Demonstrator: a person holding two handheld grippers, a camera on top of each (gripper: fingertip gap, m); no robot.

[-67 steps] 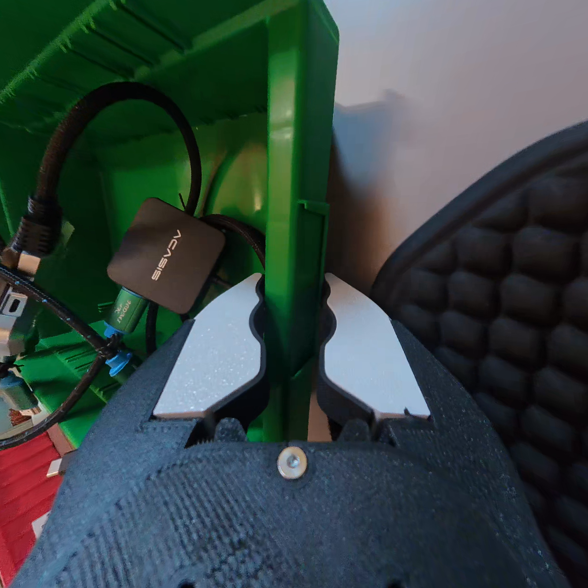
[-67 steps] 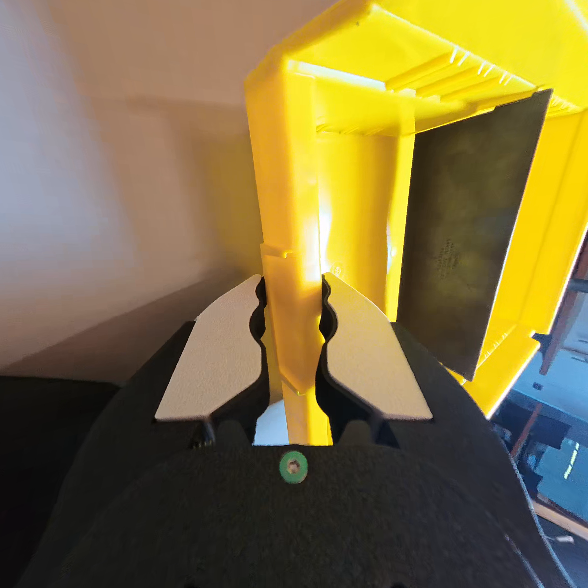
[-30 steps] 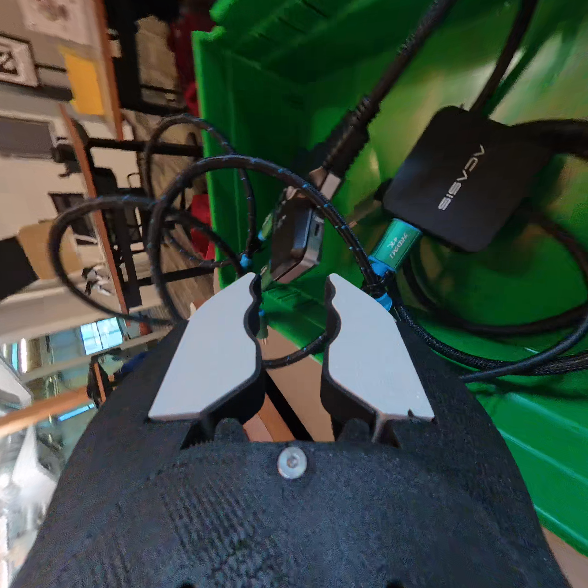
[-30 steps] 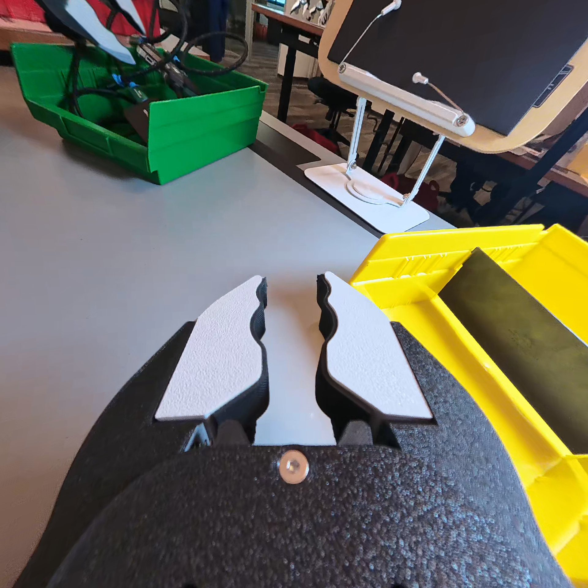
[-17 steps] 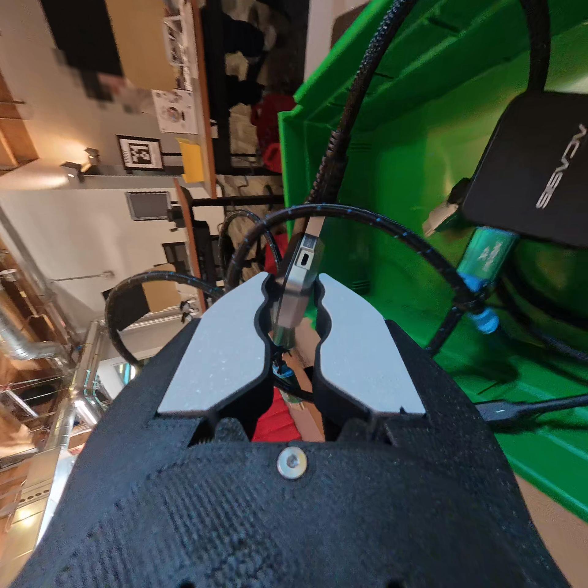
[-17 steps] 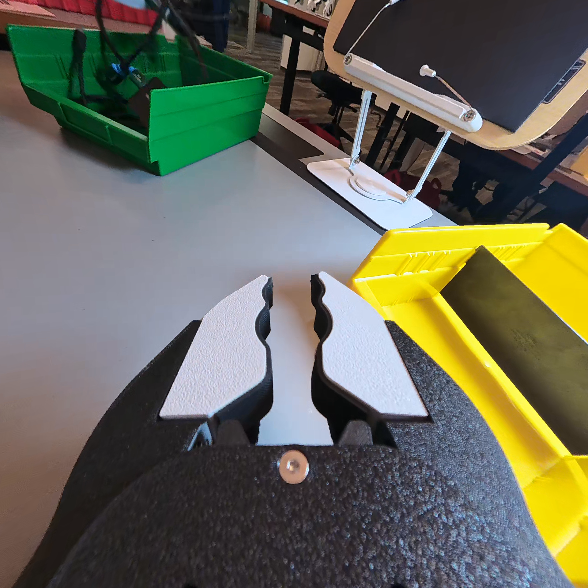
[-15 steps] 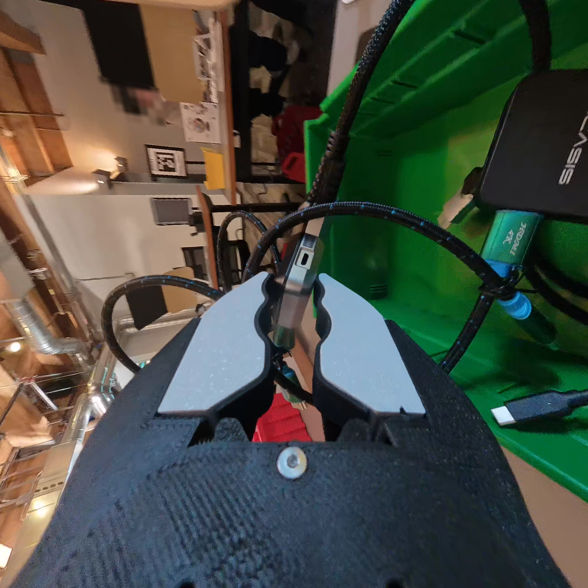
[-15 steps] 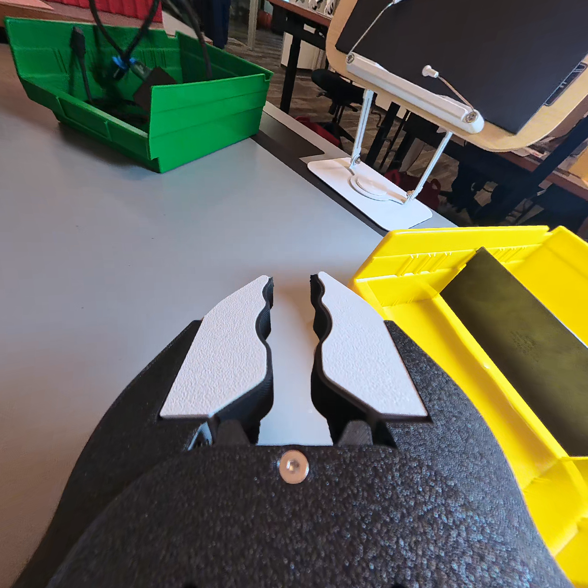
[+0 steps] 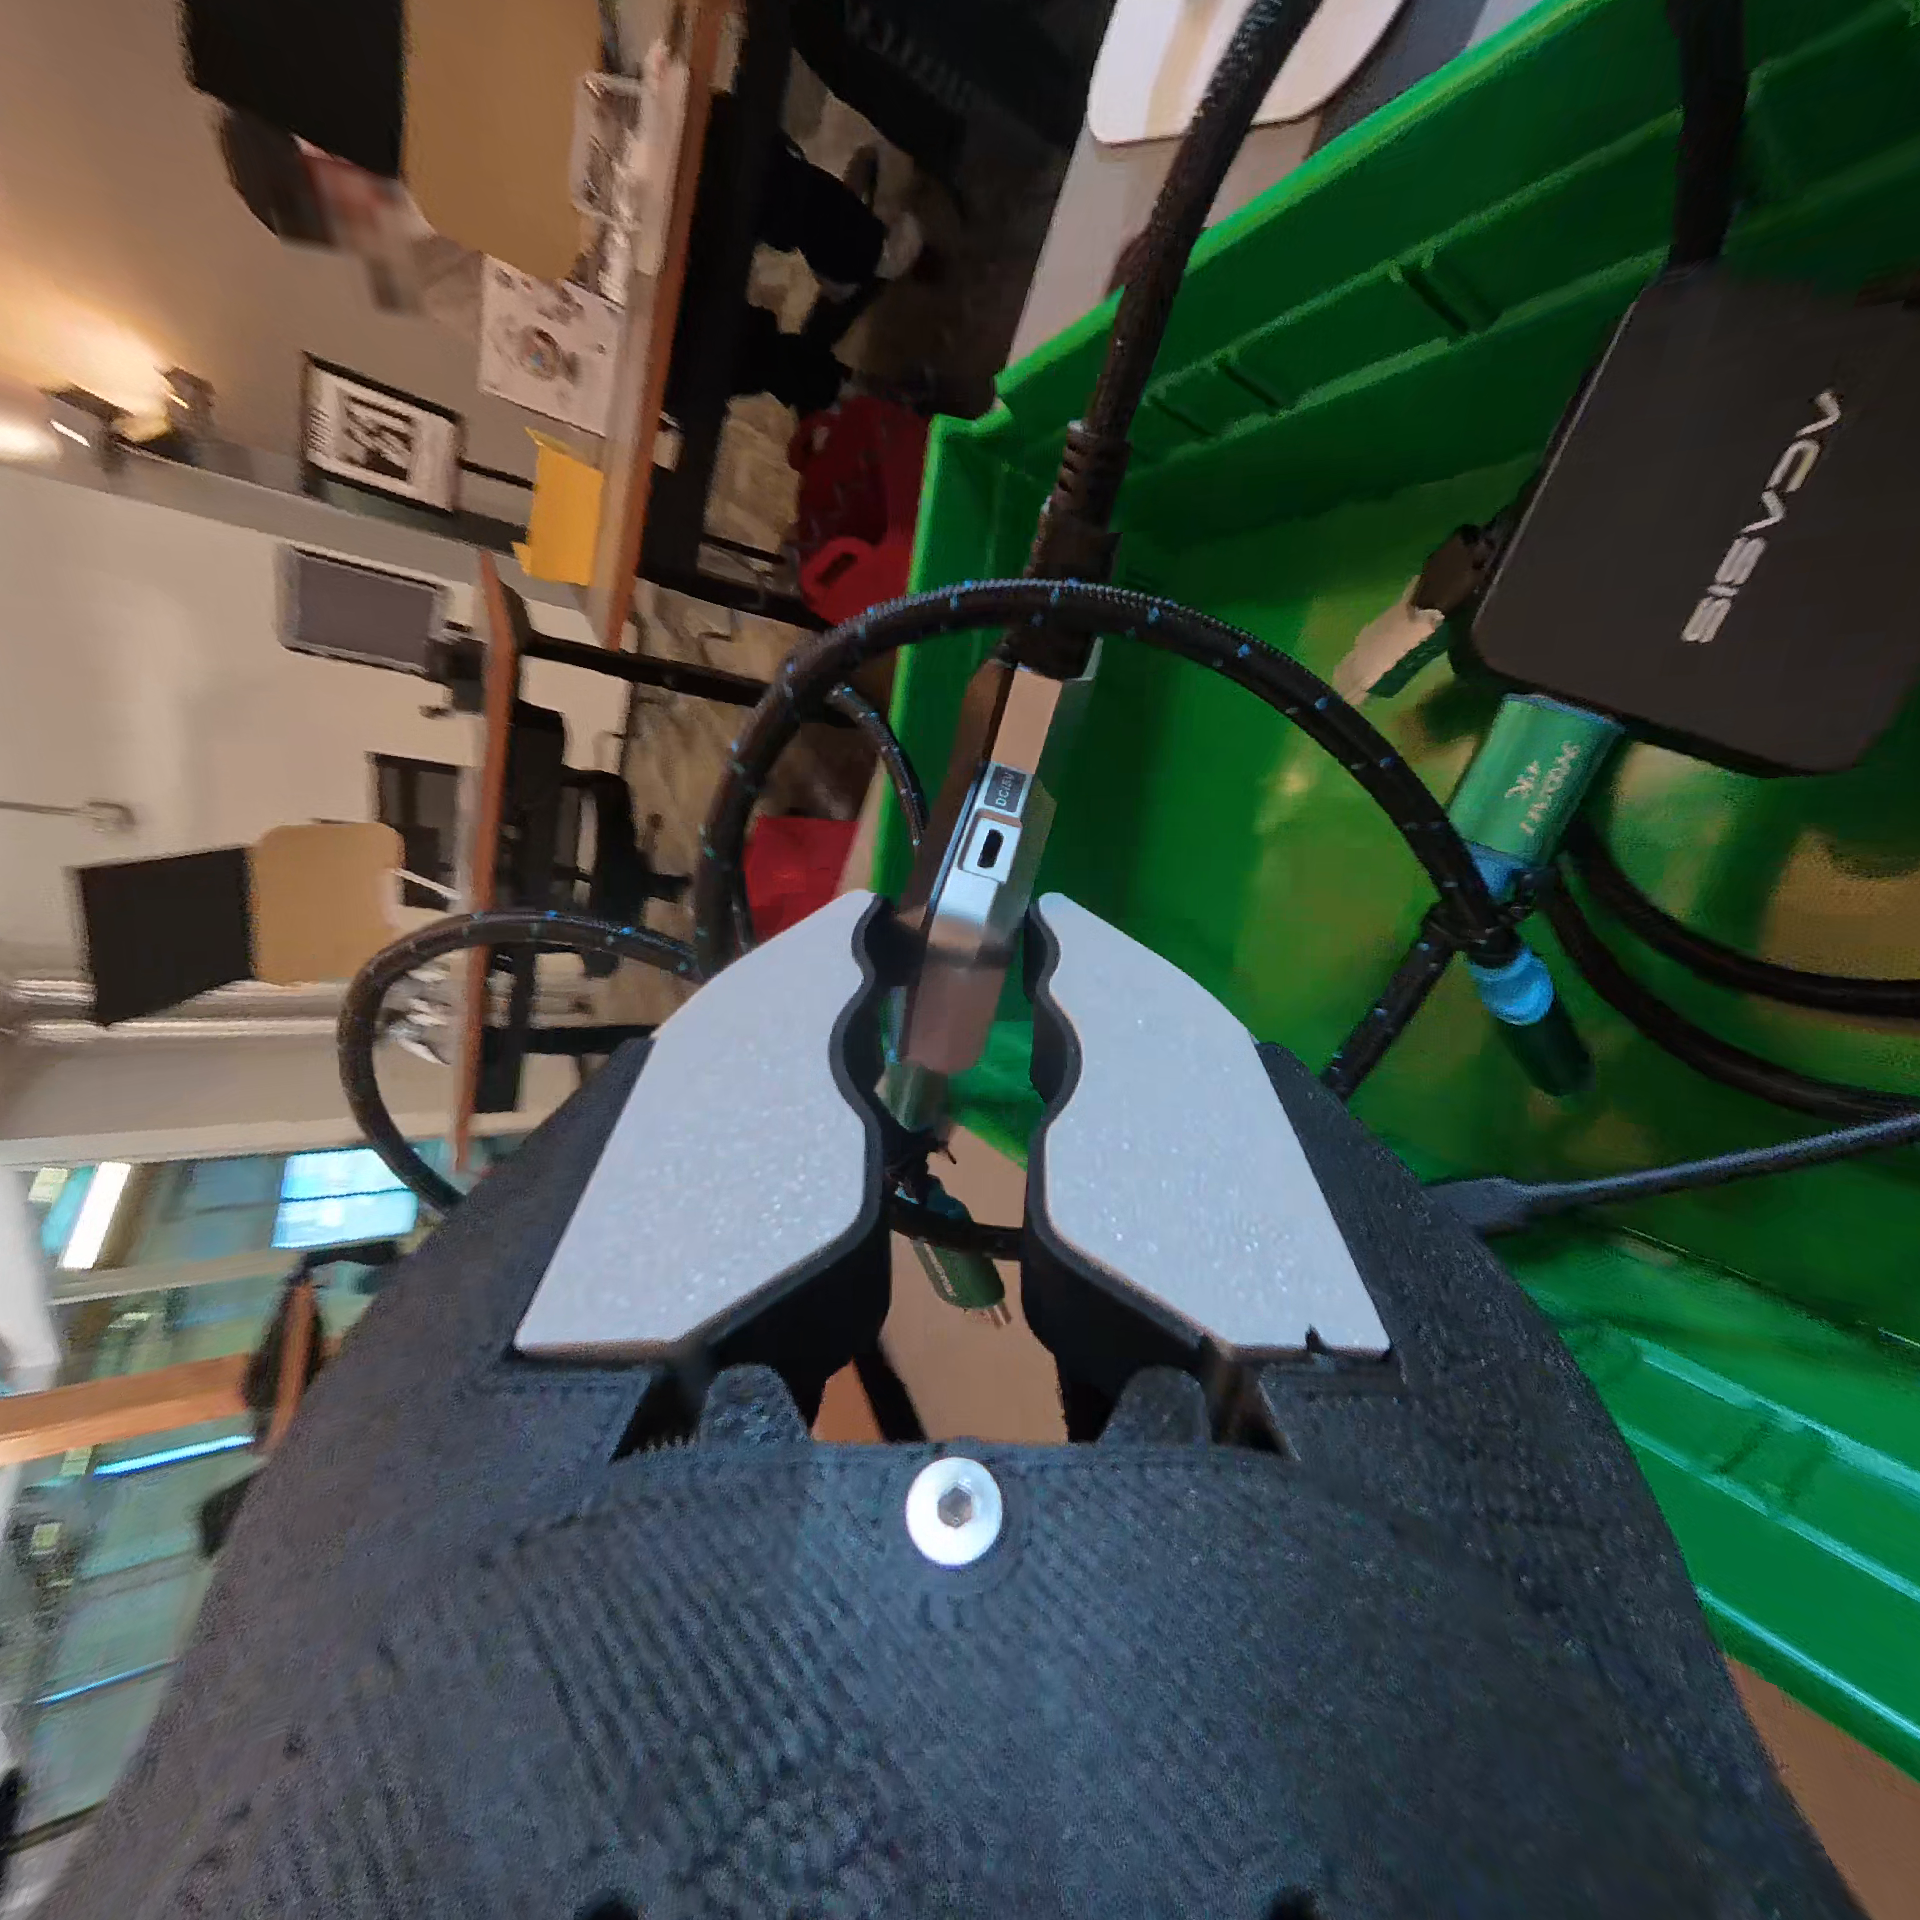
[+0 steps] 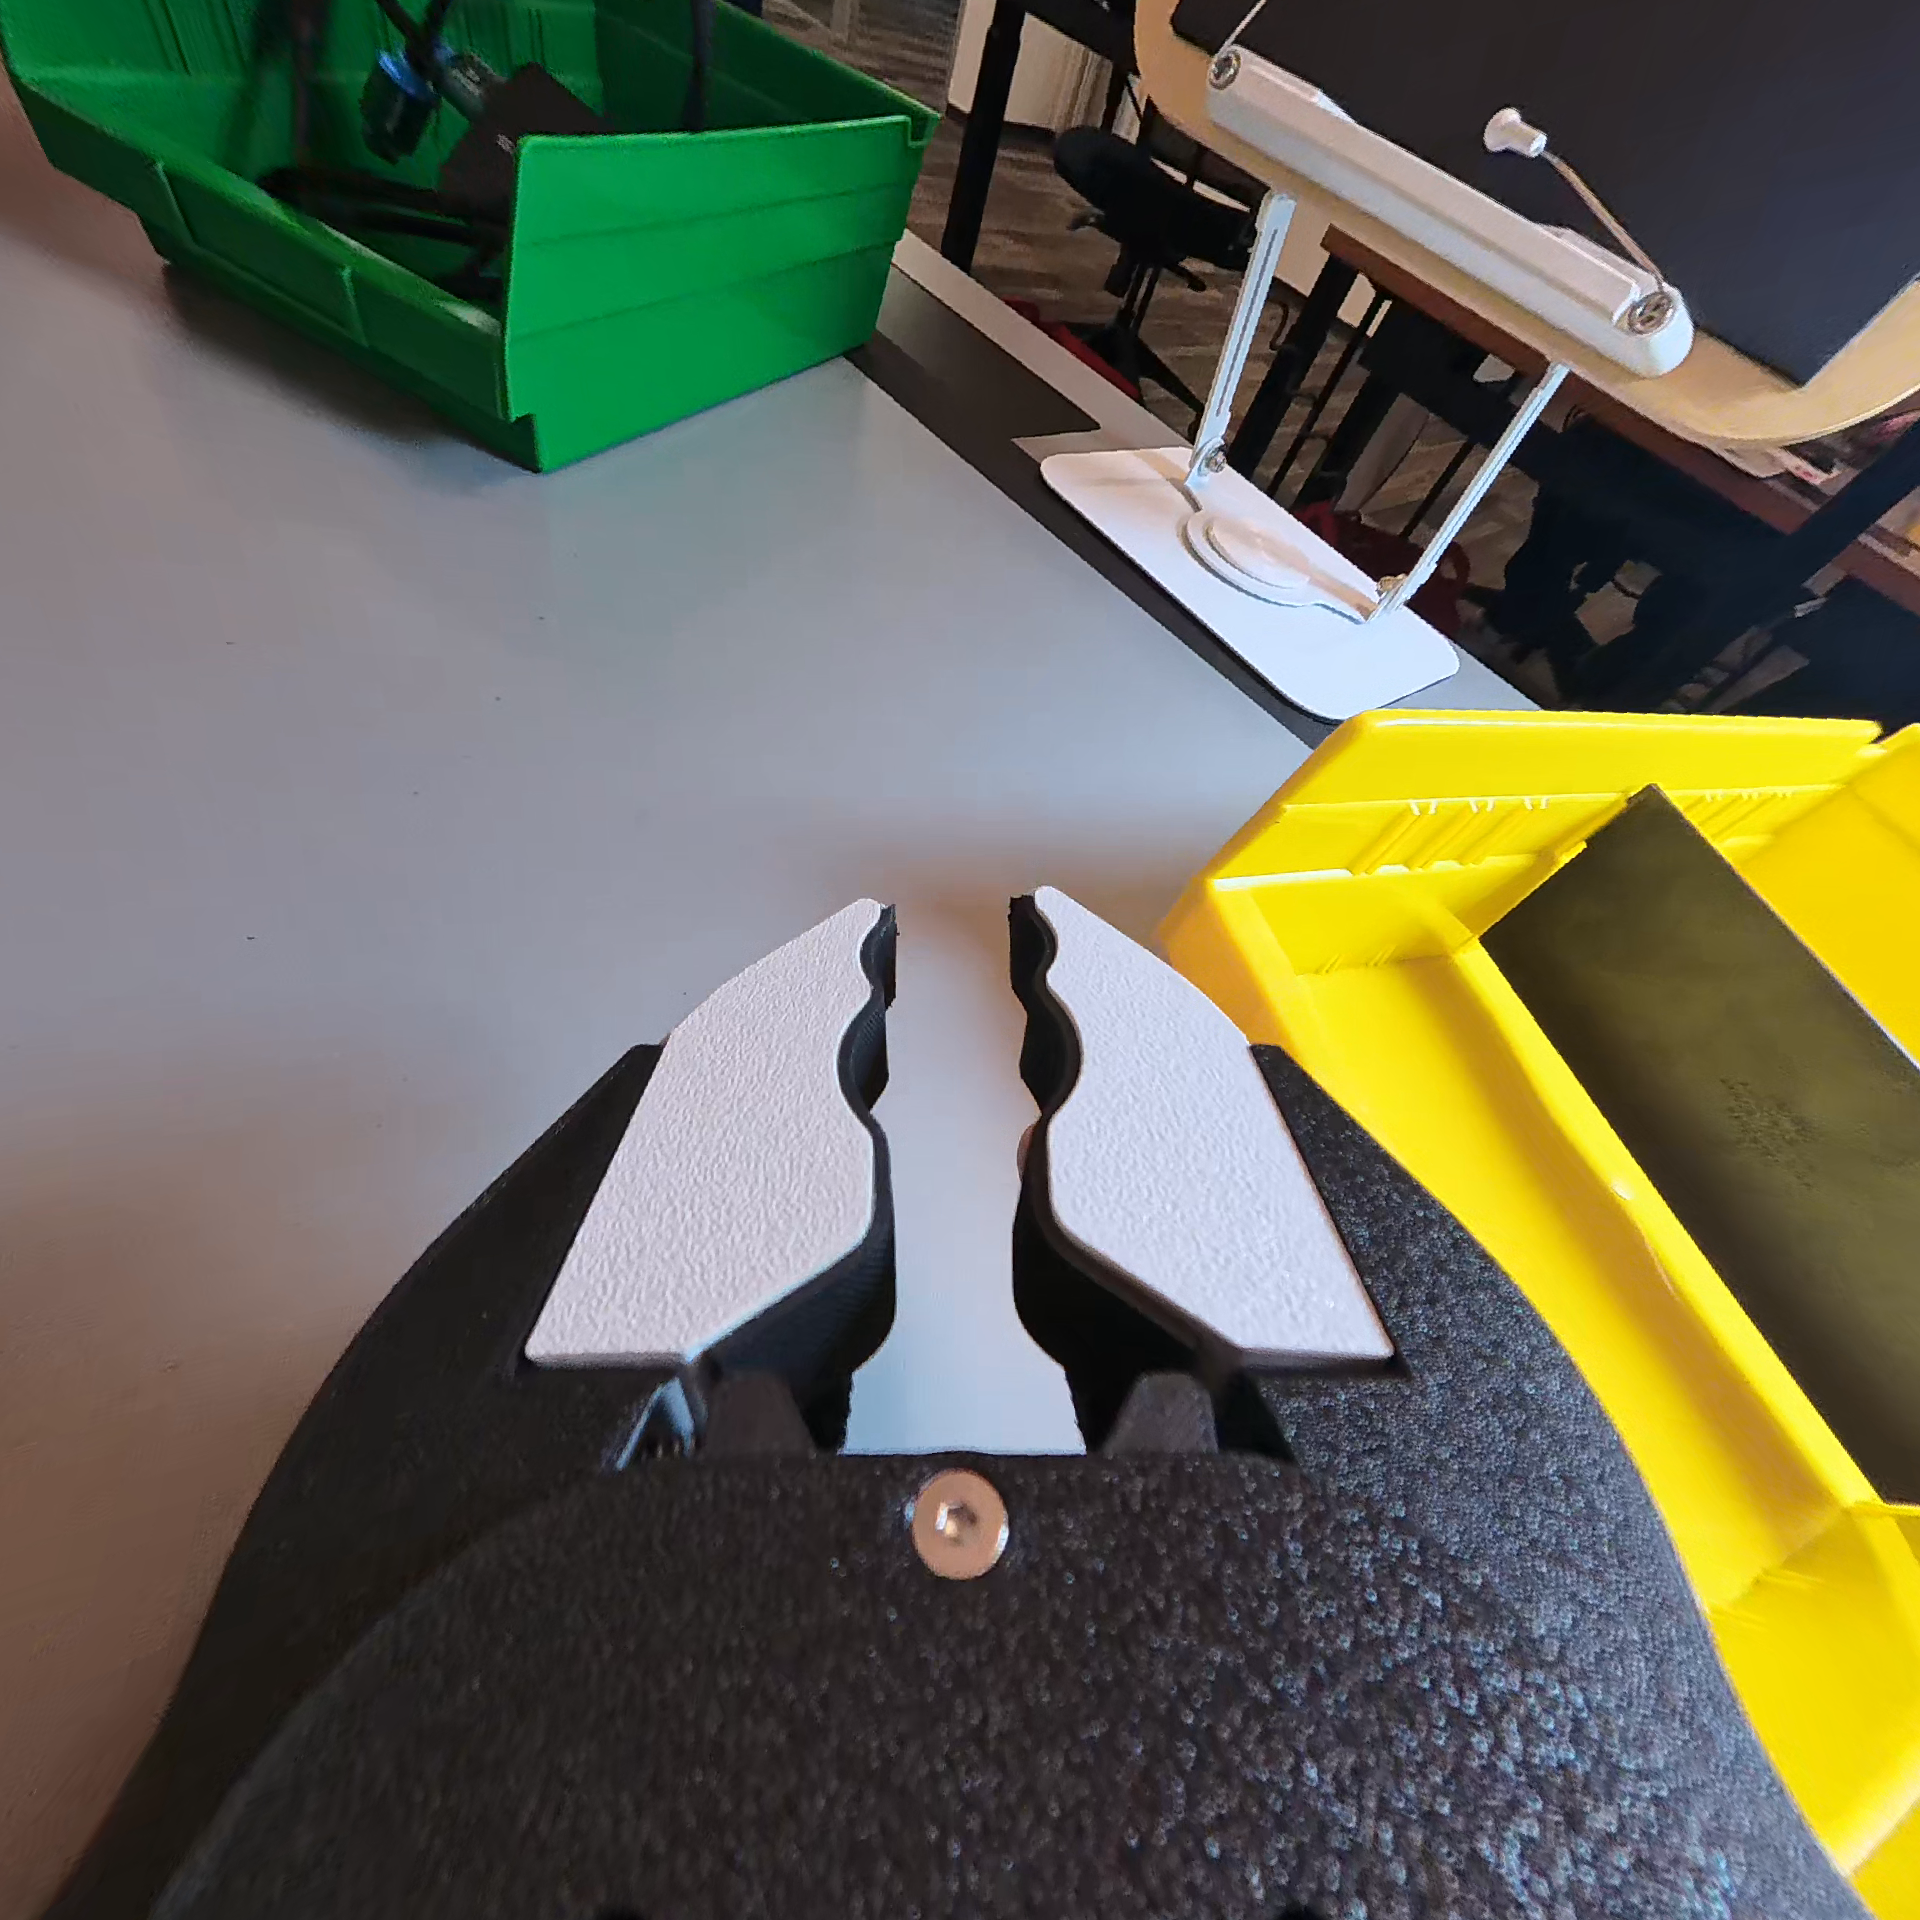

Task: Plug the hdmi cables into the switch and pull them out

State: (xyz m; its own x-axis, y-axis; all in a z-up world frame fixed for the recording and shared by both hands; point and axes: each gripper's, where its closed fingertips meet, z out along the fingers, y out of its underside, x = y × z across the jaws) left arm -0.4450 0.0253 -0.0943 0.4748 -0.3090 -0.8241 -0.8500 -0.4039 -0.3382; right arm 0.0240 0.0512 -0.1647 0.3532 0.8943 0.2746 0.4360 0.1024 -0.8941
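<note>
Left wrist view: gripper (image 9: 954,935) around switch (image 9: 966,914).

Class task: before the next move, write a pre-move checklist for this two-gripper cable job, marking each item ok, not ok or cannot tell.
1. Left gripper shut on the silver switch: ok.
2. Braided cable seated in the switch's far end: ok.
3. Right gripper empty and open above the table: ok.
4. Switch lifted clear of the green bin: cannot tell.
5. Looped cable free of snags: cannot tell.
</note>
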